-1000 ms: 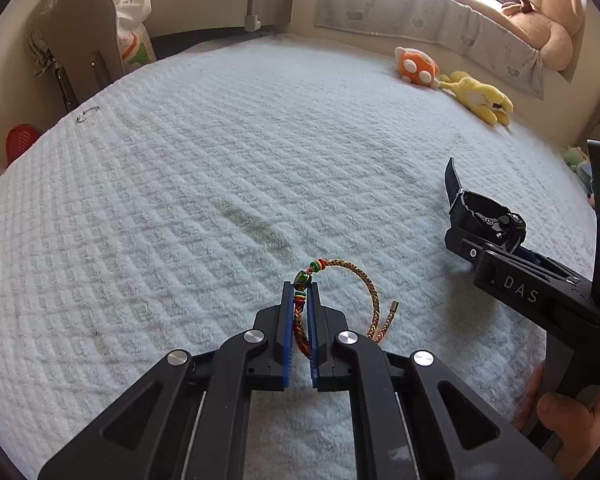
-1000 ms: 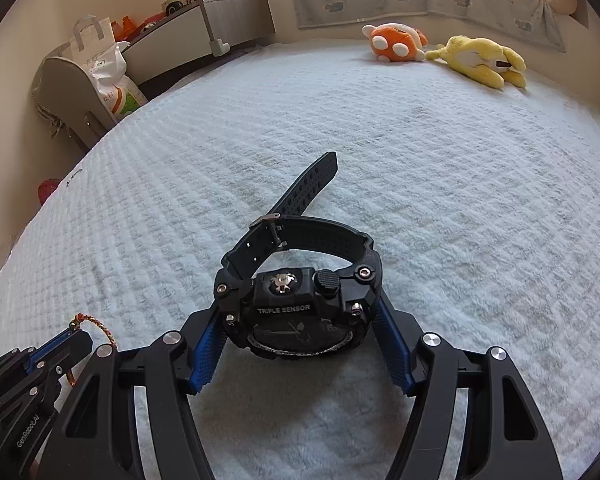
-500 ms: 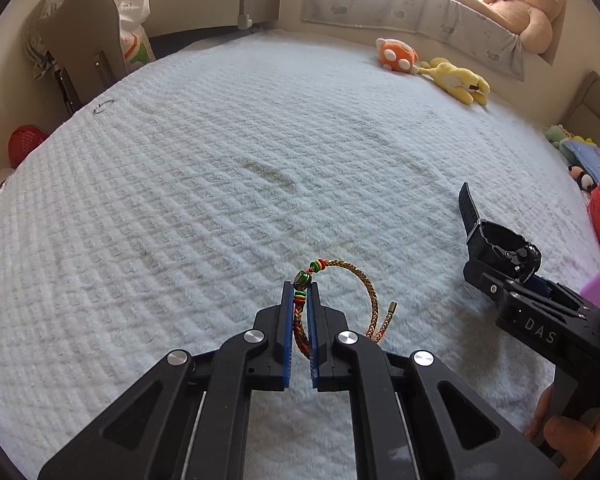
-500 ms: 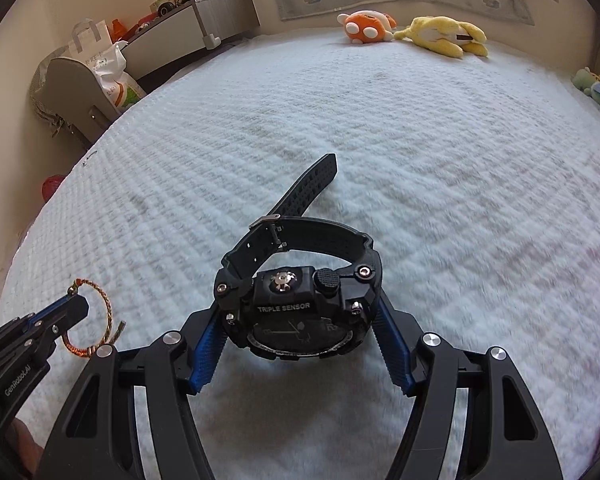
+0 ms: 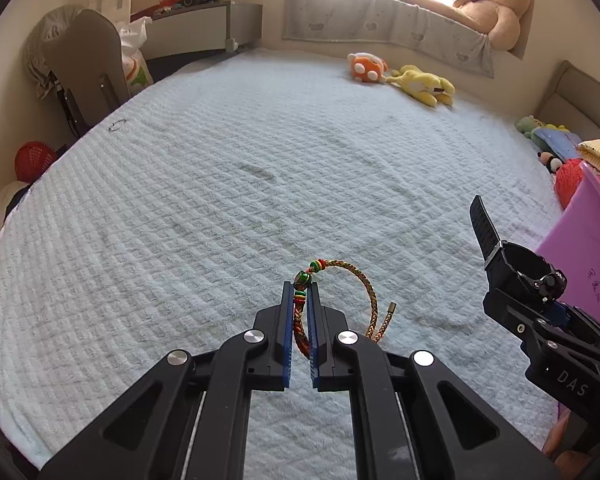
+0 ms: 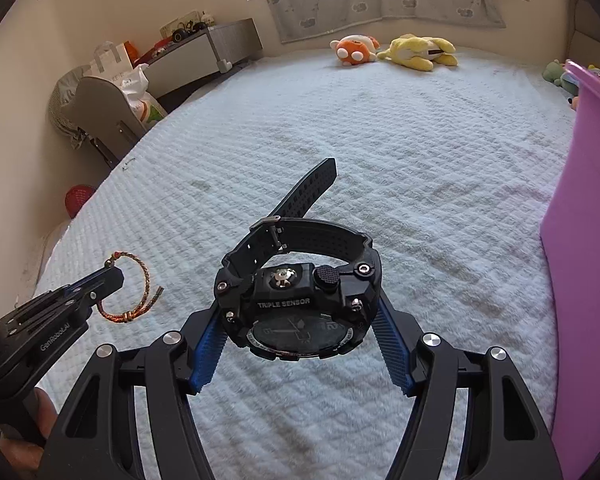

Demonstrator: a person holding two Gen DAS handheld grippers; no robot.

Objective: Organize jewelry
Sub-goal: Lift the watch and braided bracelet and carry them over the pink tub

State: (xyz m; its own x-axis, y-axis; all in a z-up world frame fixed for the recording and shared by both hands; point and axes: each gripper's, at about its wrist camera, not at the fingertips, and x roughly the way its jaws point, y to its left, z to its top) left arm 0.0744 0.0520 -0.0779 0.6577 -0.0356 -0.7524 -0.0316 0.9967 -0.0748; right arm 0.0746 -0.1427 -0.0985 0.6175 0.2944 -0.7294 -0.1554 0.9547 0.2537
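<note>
Over the white bed [image 5: 228, 200], both grippers have swung right, bringing a purple box [image 6: 580, 240] into view, likely the destination. Clamped nearly together, the left gripper [image 5: 301, 312] pinches the braided bracelet [image 5: 352, 280]; spread wide, the right gripper [image 6: 300, 344] clasps the black watch [image 6: 296, 300], both held above the bed

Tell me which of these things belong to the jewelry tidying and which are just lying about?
Part of the job:
braided bracelet, held by left gripper
black watch, held by right gripper
purple box, probably

Lying about:
teddy bear
orange plush
yellow plush
red basket
</note>
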